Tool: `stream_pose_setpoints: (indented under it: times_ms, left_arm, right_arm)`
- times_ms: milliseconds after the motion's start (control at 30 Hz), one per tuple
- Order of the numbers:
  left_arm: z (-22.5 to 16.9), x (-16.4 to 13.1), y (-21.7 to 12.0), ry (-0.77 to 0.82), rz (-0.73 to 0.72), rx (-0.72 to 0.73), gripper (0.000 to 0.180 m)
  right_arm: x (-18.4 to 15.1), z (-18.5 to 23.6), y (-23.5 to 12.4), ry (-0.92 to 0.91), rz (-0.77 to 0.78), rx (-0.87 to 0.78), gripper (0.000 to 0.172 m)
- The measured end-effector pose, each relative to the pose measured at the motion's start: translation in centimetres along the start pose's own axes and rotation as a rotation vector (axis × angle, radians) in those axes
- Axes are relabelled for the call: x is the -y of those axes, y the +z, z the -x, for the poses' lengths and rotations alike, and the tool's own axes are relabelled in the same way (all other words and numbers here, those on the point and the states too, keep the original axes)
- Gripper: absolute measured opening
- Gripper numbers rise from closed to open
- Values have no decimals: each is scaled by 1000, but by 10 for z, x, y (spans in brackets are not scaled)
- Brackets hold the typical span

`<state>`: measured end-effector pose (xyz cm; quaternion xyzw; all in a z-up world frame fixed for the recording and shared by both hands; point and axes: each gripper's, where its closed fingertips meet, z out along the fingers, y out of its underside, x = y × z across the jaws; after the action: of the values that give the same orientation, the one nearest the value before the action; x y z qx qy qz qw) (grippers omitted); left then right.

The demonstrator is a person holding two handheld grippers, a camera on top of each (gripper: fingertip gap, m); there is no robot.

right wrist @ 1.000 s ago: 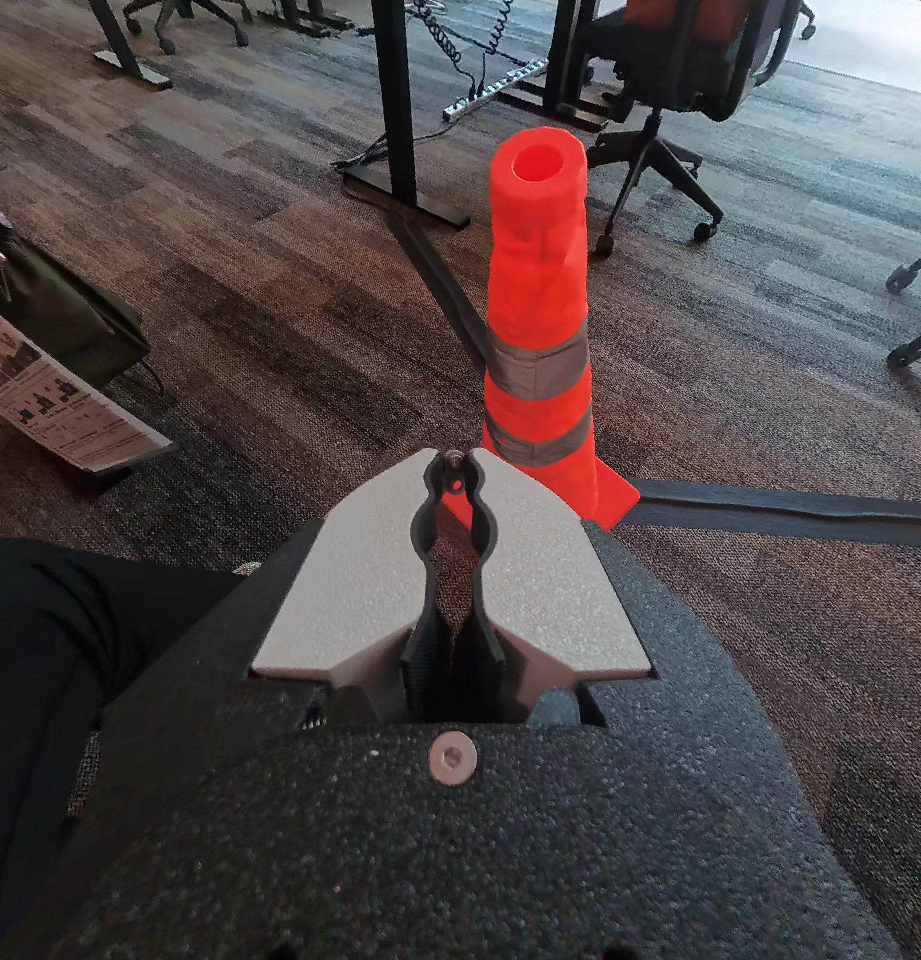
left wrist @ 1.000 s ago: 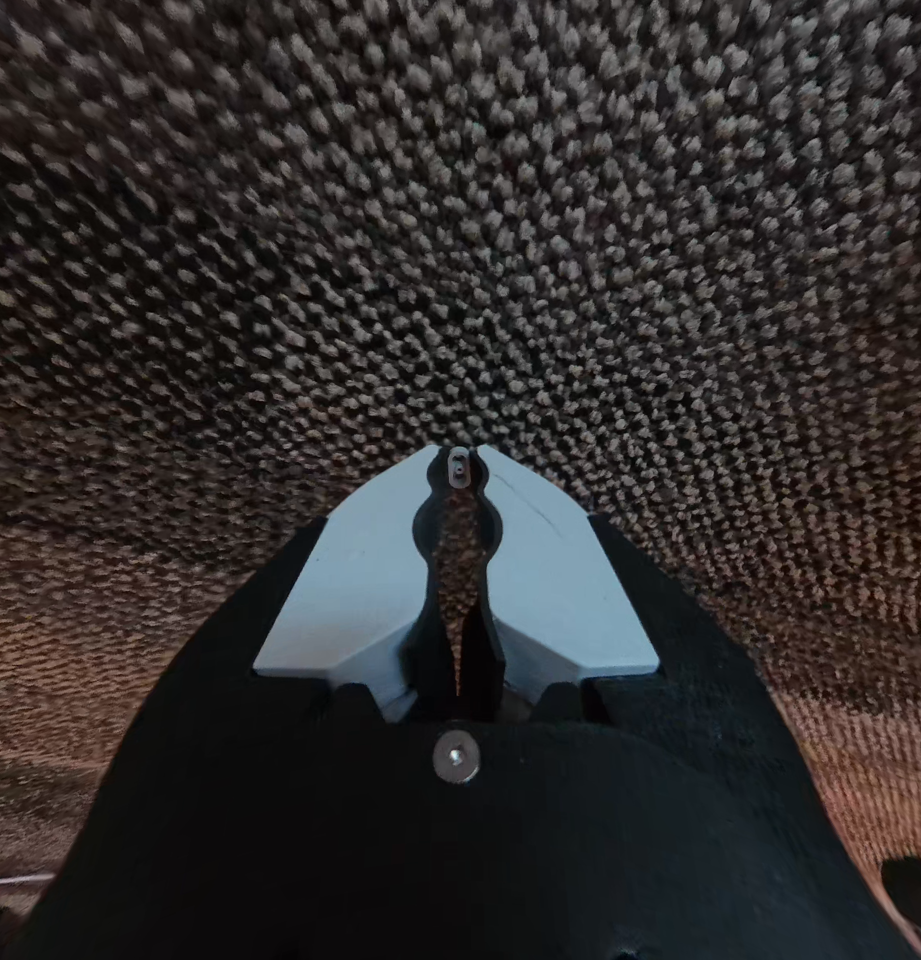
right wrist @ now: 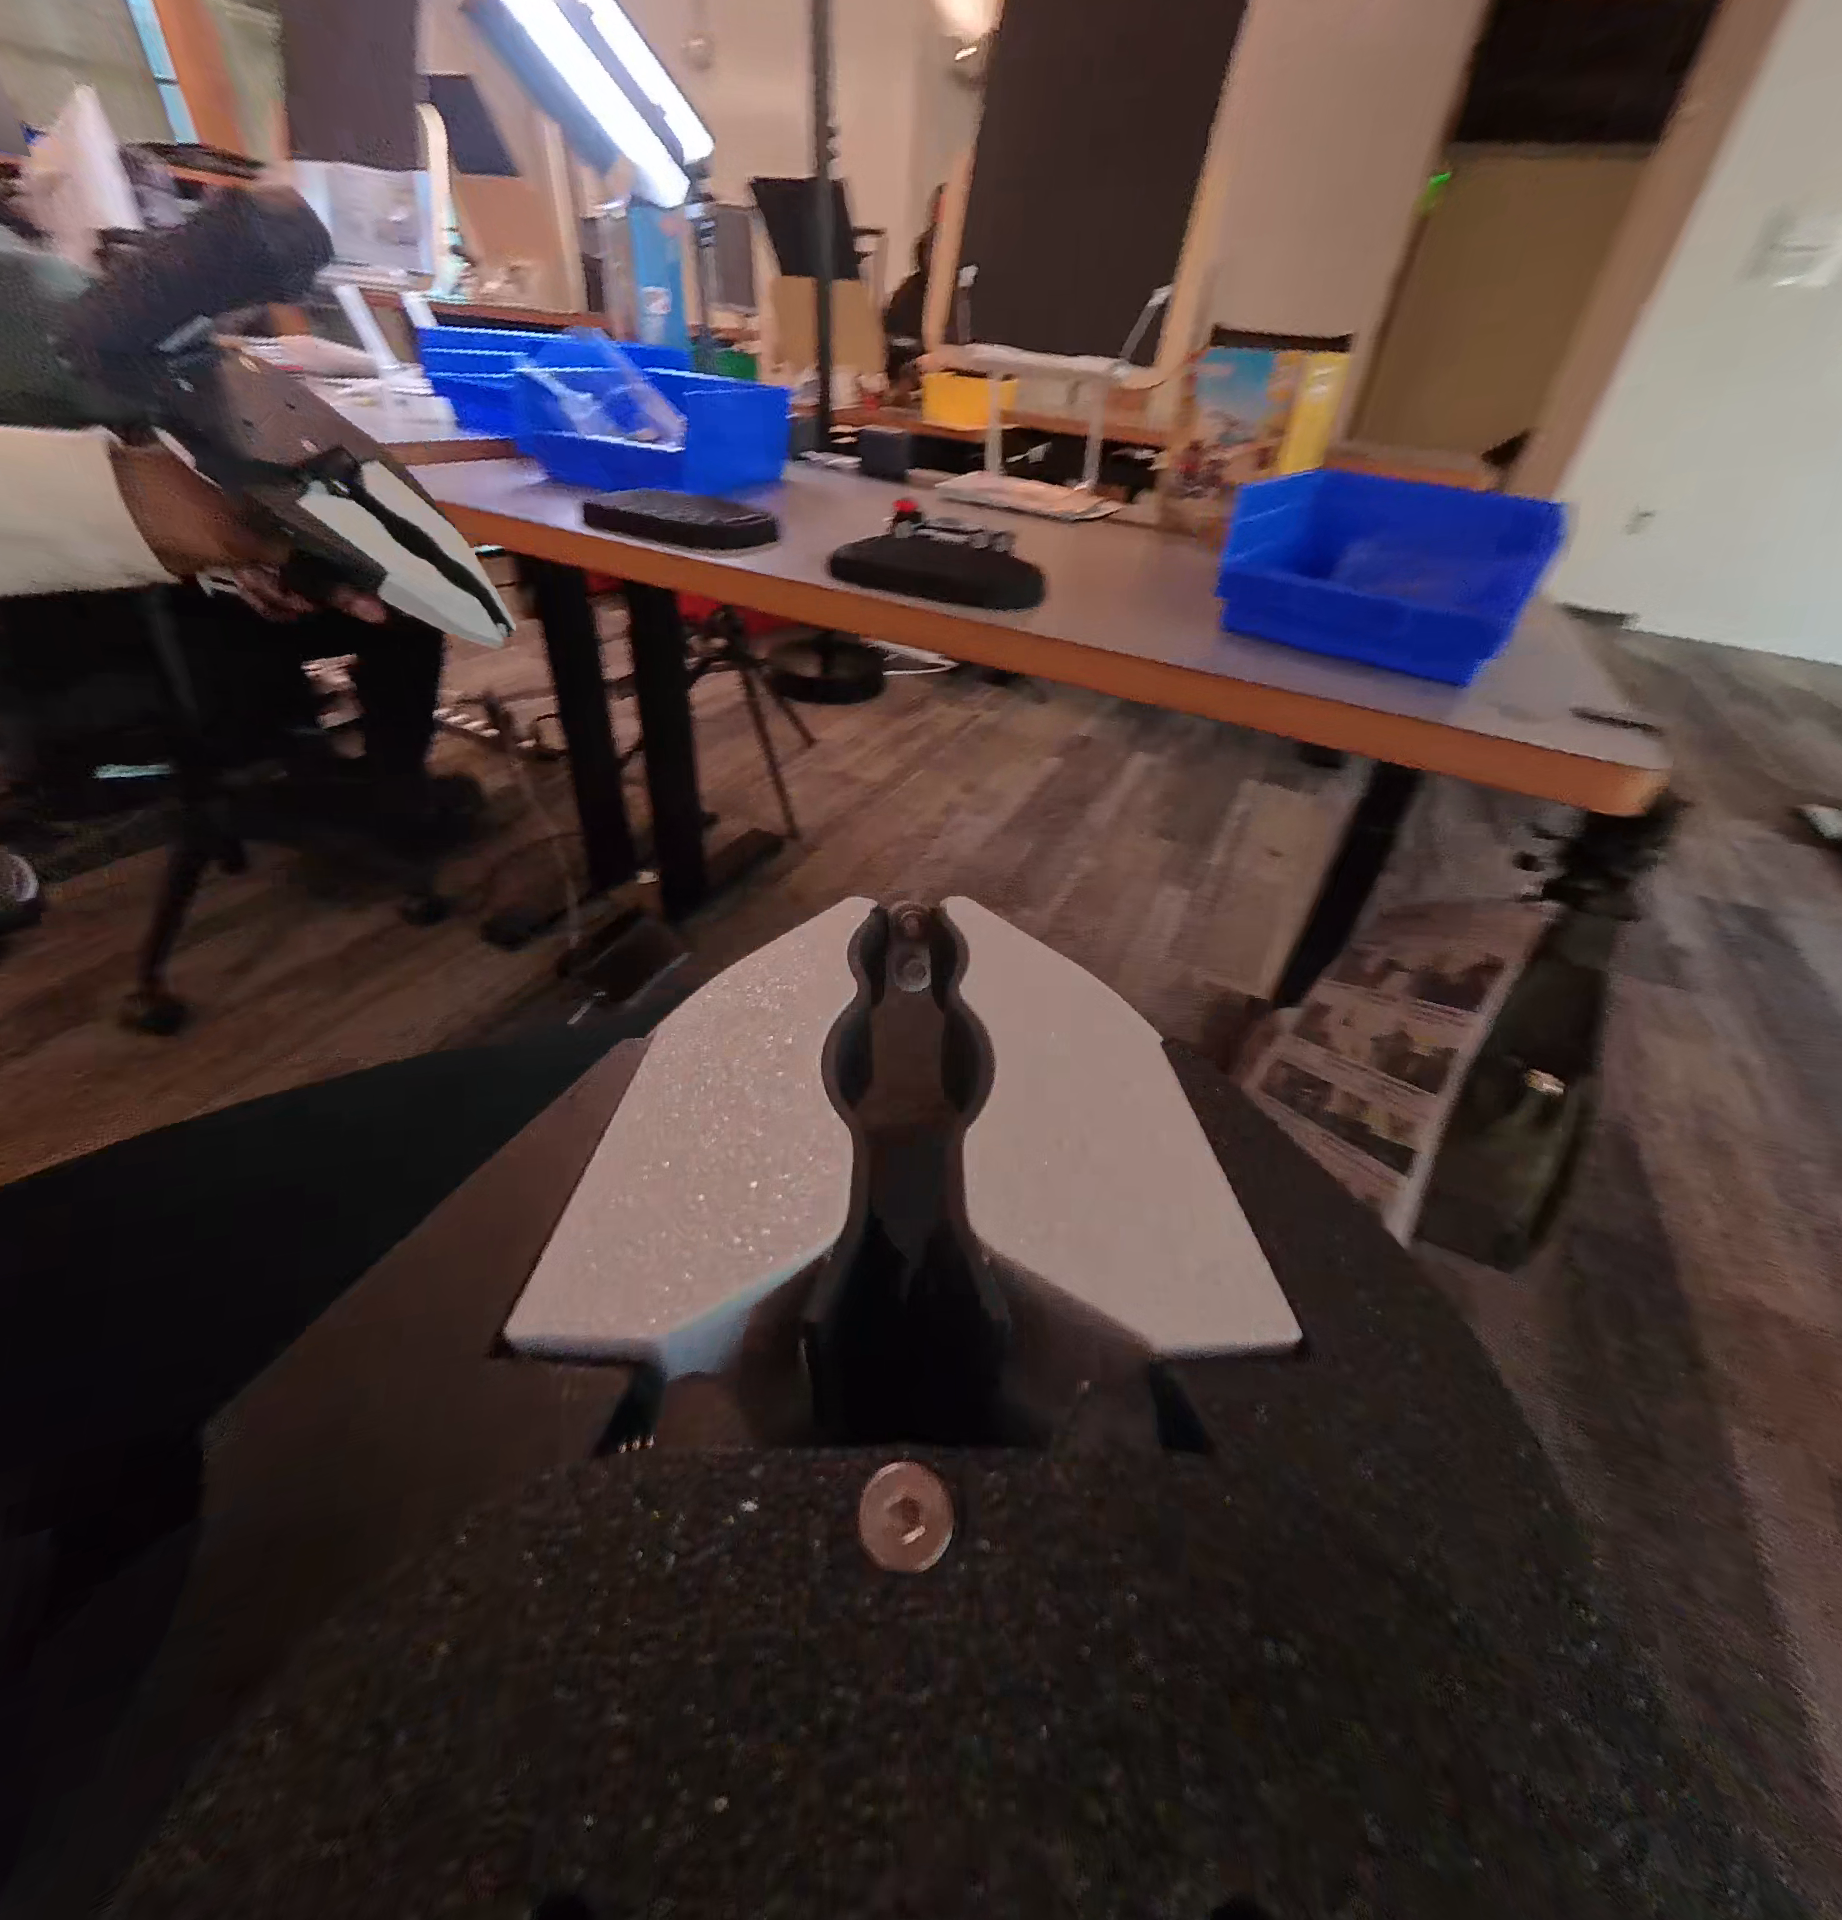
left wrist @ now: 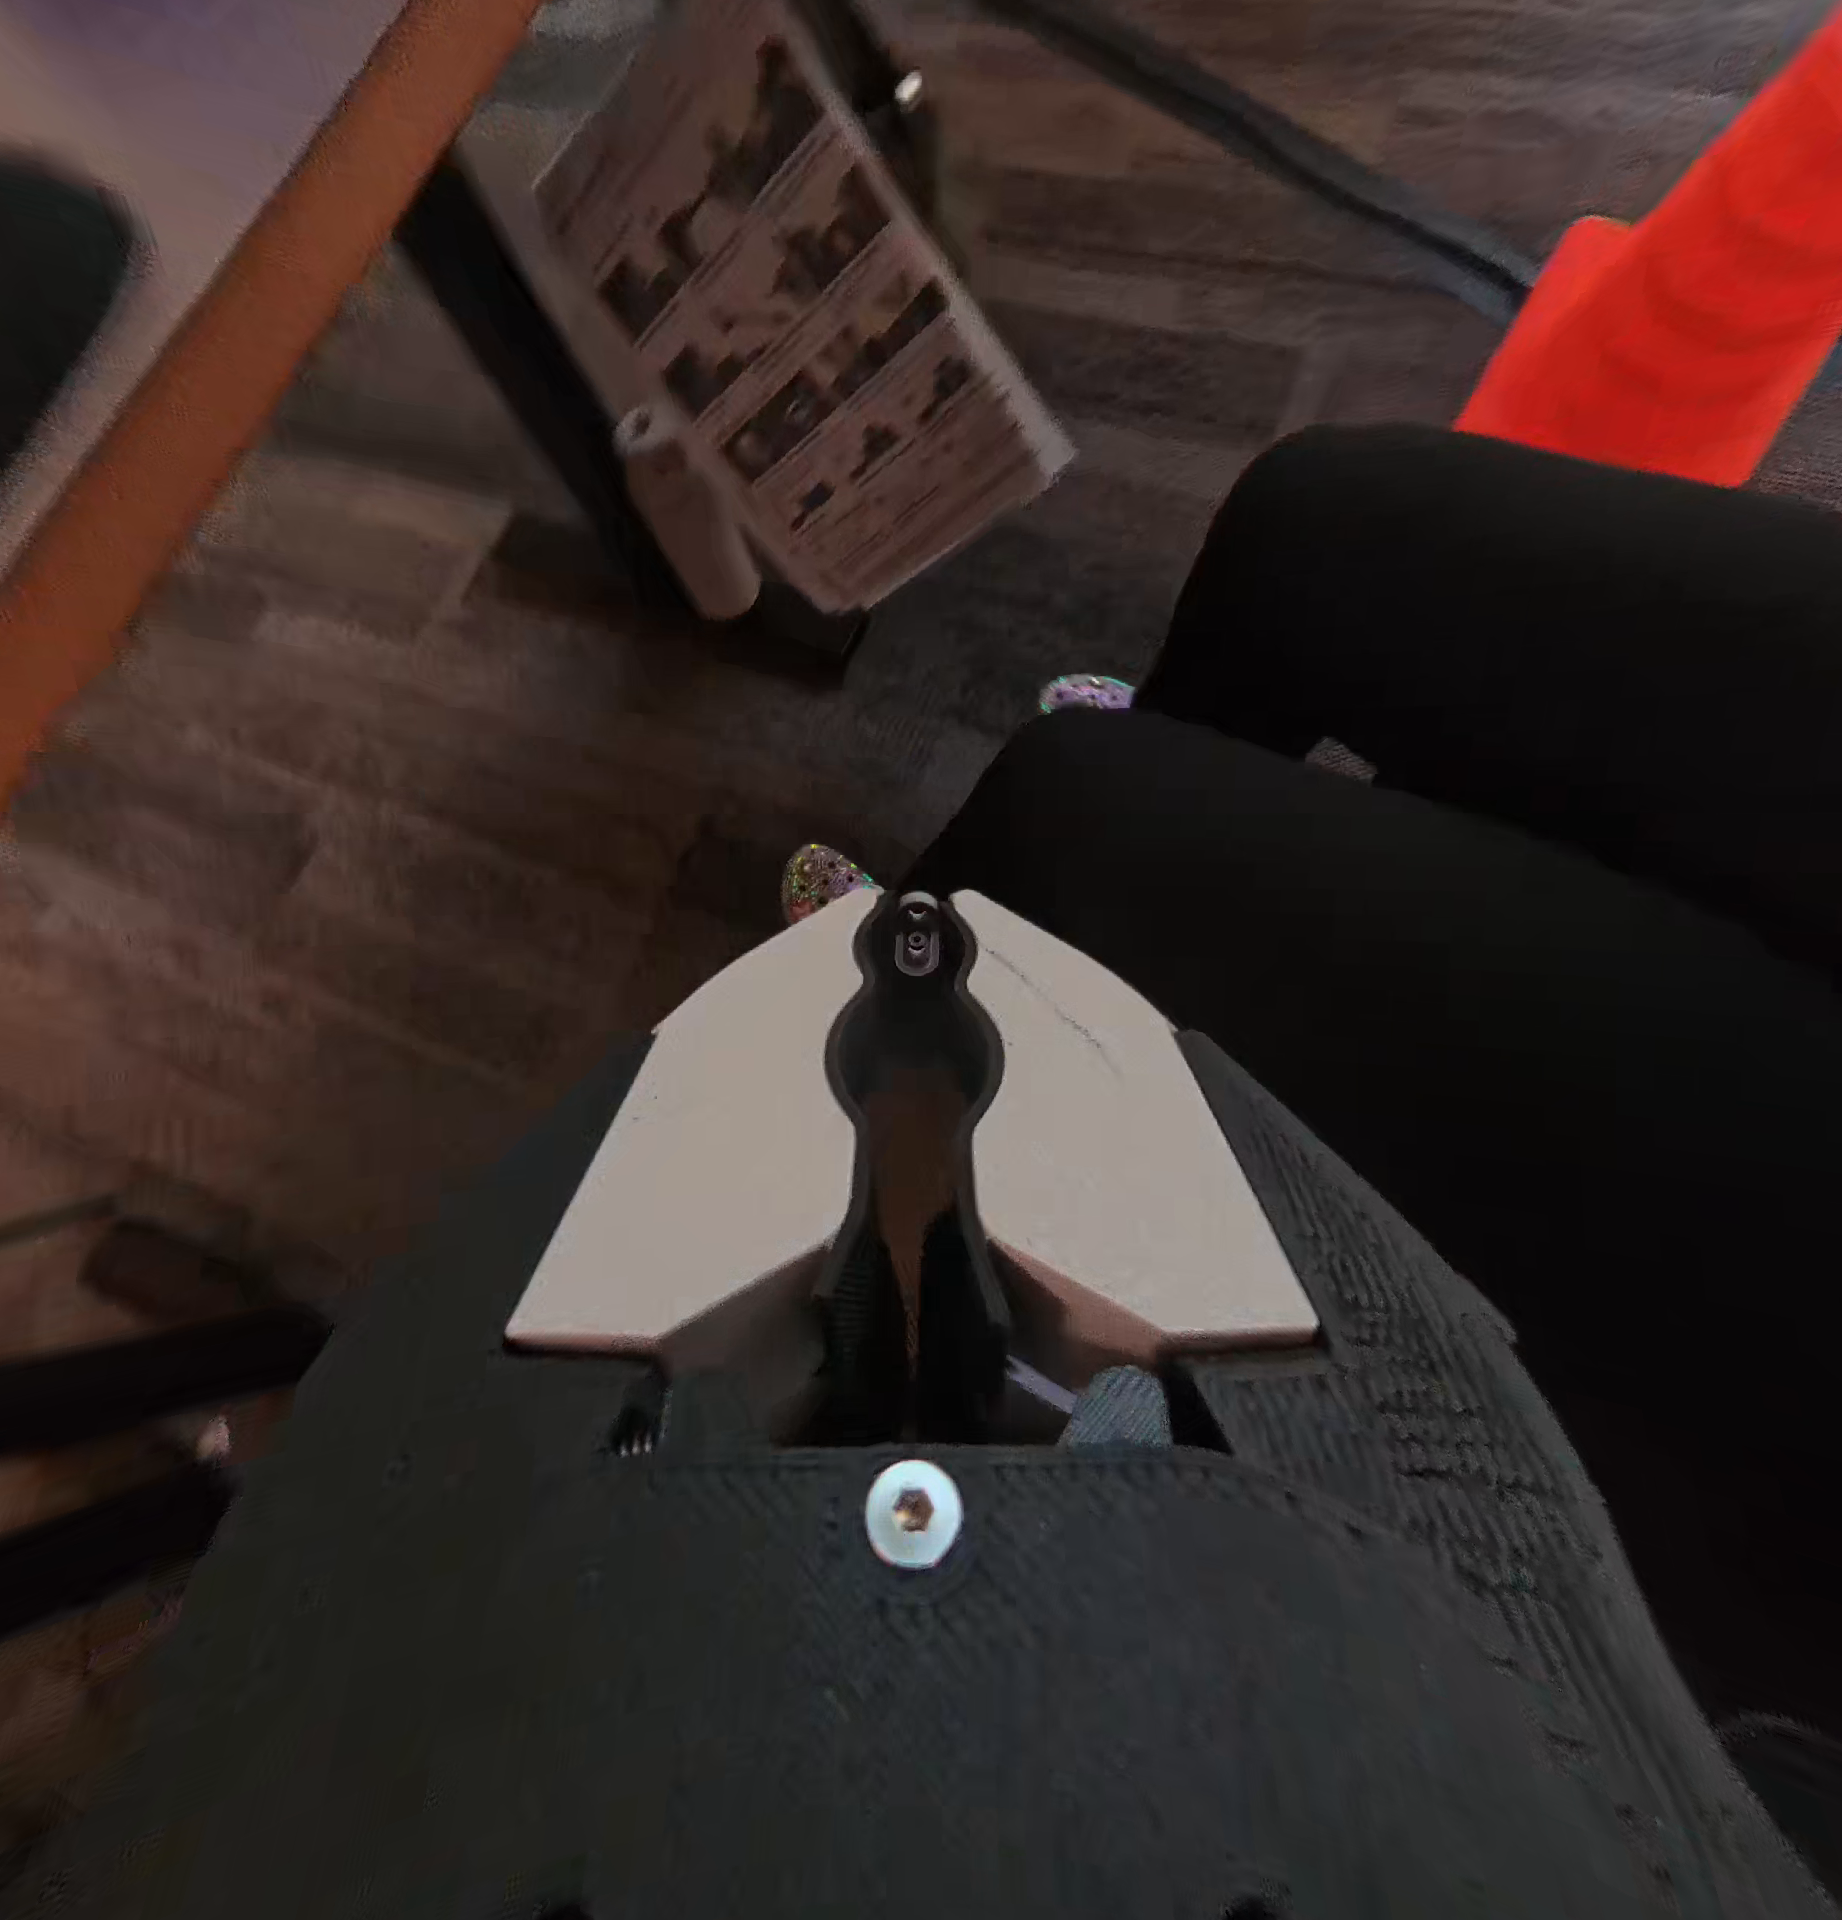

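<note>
Now, left wrist view: the left gripper (left wrist: 915, 904) has swung up off the carpet it was pressed close against a sec ago & looks down across the carpeted floor (left wrist: 325, 831). Its jaws are drawn together, nothing between them. Just past the tips are the person's black-clad legs (left wrist: 1468, 935) w/ two glittery shoe toes (left wrist: 818, 878) poking out, one right beside the left fingertip. Farther off: a printed sheet (left wrist: 792, 343), the orange-edged tabletop (left wrist: 200, 395) at upper left, an orange traffic cone (left wrist: 1706, 281) at upper right. All quite blurred. Right wrist view: the right gripper (right wrist: 909, 909) no longer faces the cone; it's level now, aimed under the tabletop (right wrist: 1104, 613), which is well apart from it. Jaws likewise together & bare. On the tabletop: two black pads (right wrist: 938, 571), a blue bin (right wrist: 1384, 566) near the right end, more blue bins (right wrist: 668, 426) farther back. At far left another gripper (right wrist: 408, 551) sits in a hand; whose, can't tell. A dark green bag (right wrist: 1519, 1132) w/ the printed sheet leaning on it stands by the table leg at right.
</note>
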<state>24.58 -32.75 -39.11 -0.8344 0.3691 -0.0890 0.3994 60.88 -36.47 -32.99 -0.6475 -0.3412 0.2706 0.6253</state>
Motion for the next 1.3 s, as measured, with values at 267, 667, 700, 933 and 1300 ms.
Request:
stream_pose_setpoints:
  times_ms: [267,667,700,933,1300]
  left_arm:
    - [83,-104,-10,-202,41,114,9]
    - [160,-137,-76,-328,65,279,9]
    - [158,-130,-92,-309,69,313,9]
    - [117,-86,-171,-221,40,467,9]
    - [160,-104,-108,-323,41,407,9]
  right_arm:
    - [-38,6,133,123,190,293,8]
    - [-11,-16,293,171,200,489,8]
    - [5,-15,292,132,174,496,8]
    - [66,-5,281,-83,15,479,8]
    - [29,1,370,-113,110,530,8]
